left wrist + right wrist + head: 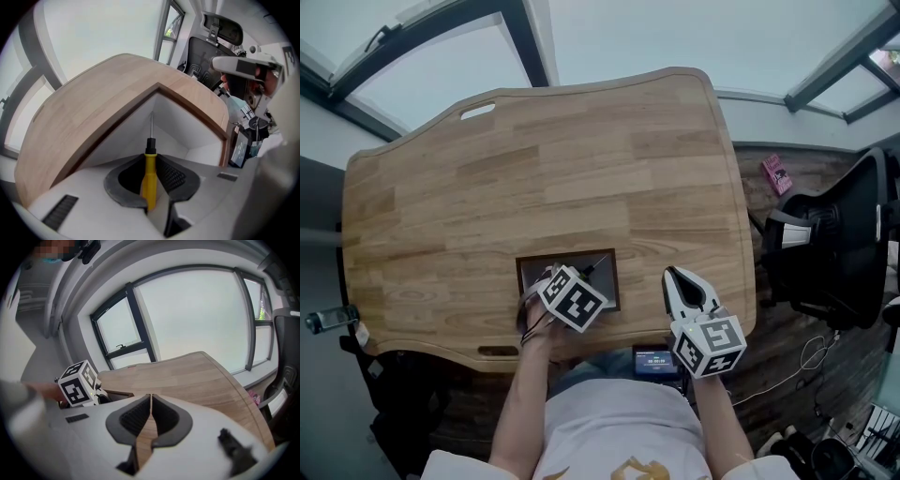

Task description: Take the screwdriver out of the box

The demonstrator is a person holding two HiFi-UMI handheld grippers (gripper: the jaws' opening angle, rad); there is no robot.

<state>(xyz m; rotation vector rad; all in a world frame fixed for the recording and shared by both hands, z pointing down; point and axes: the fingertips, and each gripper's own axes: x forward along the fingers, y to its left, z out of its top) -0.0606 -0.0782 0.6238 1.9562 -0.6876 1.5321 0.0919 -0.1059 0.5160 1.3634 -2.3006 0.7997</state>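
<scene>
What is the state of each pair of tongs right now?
Left tongs: closed on the screwdriver.
Right tongs: closed, holding nothing.

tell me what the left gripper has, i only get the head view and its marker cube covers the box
observer: the left gripper is shut on a screwdriver, with its pads on the yellow handle.
operator: is it out of the box yet
observer: can't say for sure. the metal shaft points down at an inner corner of the box, which is white inside.
operator: and the right one, anything in it
observer: no, the right gripper is shut with nothing between its jaws.
</scene>
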